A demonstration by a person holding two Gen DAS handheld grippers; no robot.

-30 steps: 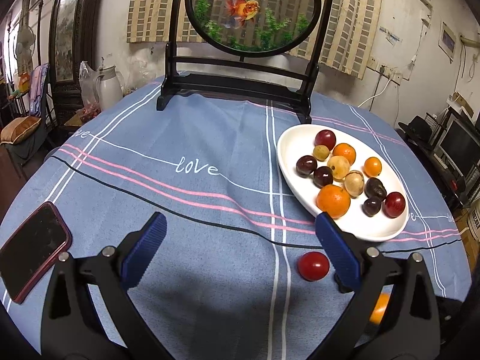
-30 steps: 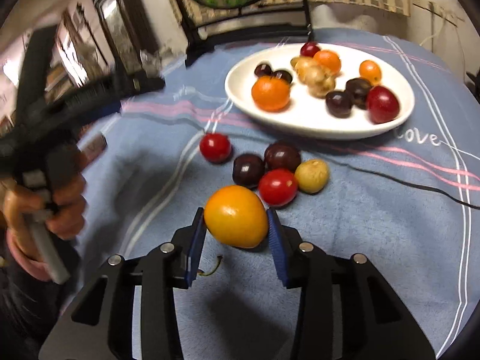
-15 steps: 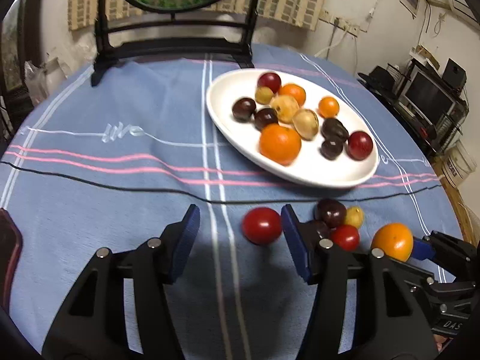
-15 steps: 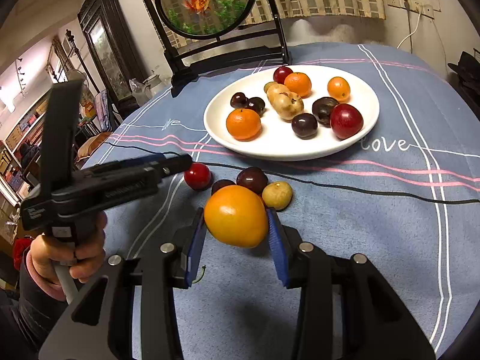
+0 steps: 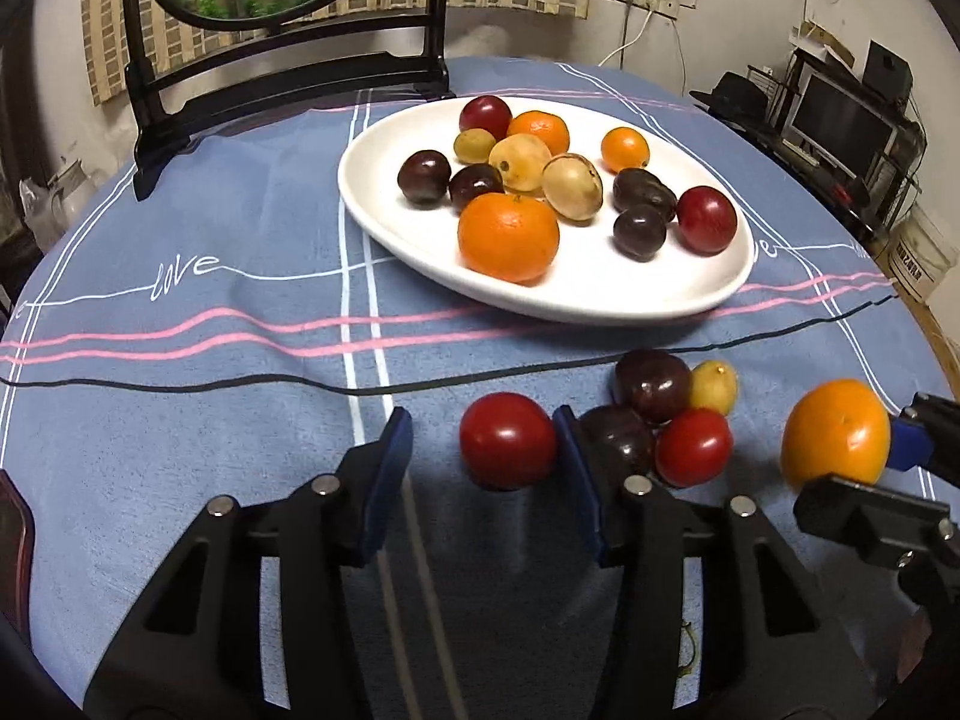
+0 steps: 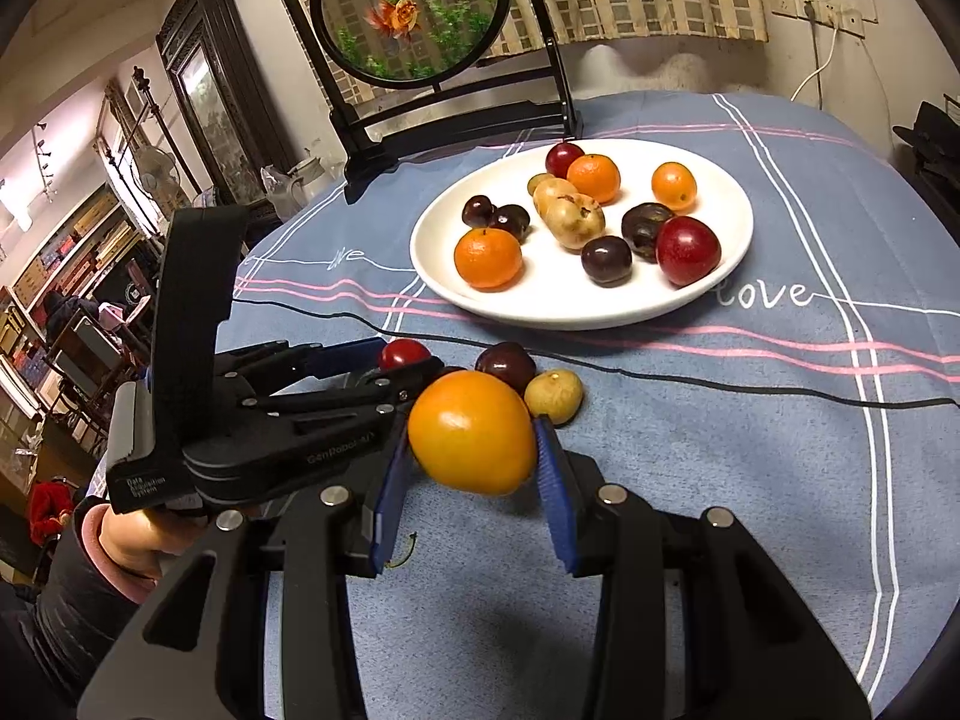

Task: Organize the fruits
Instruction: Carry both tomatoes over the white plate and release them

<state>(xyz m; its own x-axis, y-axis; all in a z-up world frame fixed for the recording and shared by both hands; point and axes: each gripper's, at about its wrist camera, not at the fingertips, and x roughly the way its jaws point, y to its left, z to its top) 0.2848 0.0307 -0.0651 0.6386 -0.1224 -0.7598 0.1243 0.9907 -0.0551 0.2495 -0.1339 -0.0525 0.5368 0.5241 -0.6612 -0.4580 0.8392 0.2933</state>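
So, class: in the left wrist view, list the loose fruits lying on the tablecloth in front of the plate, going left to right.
Red tomato between the closing left jaws → dark plum → second red tomato → orange held in the right gripper.

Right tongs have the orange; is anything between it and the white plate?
On the cloth, a dark cherry and a yellow-green fruit sit between the orange and the white plate. Carried above them, nothing visible blocks it.

Your left gripper [image 5: 486, 468] is straddling a tomato [image 5: 509, 441], loose fruits [image 5: 666, 414] sitting just right, plate [image 5: 390, 204] lying beyond.
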